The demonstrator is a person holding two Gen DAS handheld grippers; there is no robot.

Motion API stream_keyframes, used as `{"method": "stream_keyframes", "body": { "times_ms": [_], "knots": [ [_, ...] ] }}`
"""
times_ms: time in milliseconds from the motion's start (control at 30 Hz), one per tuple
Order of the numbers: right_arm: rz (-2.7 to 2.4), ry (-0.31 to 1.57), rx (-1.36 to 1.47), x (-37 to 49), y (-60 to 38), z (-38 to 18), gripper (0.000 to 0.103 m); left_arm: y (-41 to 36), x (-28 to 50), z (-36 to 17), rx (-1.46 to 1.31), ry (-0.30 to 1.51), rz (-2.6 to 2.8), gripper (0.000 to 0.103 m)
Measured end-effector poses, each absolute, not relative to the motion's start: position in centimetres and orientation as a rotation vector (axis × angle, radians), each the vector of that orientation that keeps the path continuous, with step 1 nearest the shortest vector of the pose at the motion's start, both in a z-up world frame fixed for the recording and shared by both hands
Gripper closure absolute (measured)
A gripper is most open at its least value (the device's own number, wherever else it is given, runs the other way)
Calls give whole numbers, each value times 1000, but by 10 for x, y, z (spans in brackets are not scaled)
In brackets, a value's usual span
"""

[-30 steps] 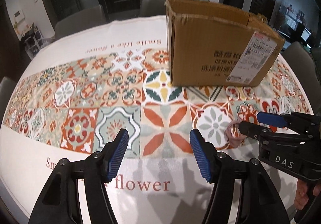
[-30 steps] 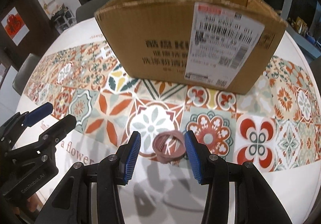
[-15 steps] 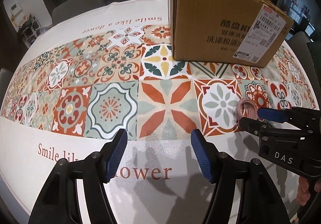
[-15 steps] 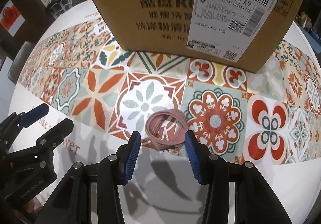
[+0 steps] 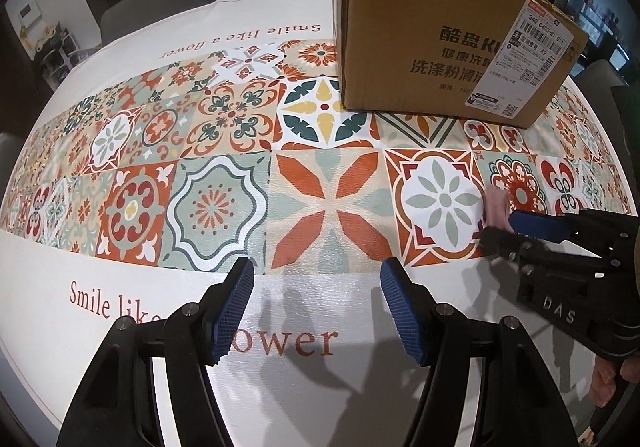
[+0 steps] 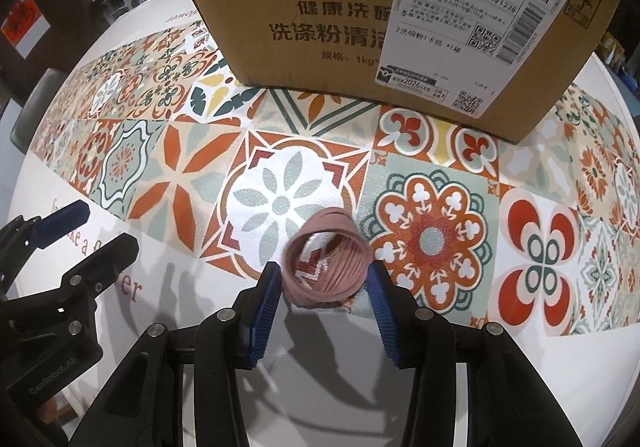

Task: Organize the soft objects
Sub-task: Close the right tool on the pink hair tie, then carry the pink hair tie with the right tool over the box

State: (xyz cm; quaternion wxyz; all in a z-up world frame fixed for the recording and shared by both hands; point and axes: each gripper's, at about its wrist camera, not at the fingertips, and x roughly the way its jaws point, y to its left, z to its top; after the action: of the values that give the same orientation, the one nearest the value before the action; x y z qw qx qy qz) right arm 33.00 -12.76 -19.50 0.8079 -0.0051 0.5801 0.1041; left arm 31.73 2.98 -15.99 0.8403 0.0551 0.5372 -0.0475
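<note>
One pink hair-tie bundle (image 6: 328, 257) sits on worktop (image 6: 400, 387) w/ right tongs (image 6: 324, 289) straddling it, jaws narrow but not clamped; left tongs (image 5: 316, 305) wide, empty; bundle looks light, squishy: pinch across the loop's sides.

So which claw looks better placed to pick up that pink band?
The right claw: the pink band sits between its open fingers. The left claw hangs open over bare tablecloth, off to the side.

Bright overhead light throws soft multiple shadows onto the glossy surface (image 5: 304, 387); fisheye edges curve and darken.
</note>
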Motion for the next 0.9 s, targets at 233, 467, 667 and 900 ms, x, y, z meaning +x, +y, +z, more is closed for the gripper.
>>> {"method": "stream_keyframes", "body": {
  "times_ms": [233,467,667,900],
  "knots": [
    [224,1218,-6,327,-134,-189,90,25,316,-157,117,1128,-117,38],
    [236,1177,30,323,-137,-173,91,22,317,-147,107,1106,-129,38],
    [246,1134,53,318,-138,-155,91,20,316,-130,103,1060,-147,36],
    [245,1062,74,313,-143,-127,91,17,317,-102,109,977,-162,35]
  ]
}}
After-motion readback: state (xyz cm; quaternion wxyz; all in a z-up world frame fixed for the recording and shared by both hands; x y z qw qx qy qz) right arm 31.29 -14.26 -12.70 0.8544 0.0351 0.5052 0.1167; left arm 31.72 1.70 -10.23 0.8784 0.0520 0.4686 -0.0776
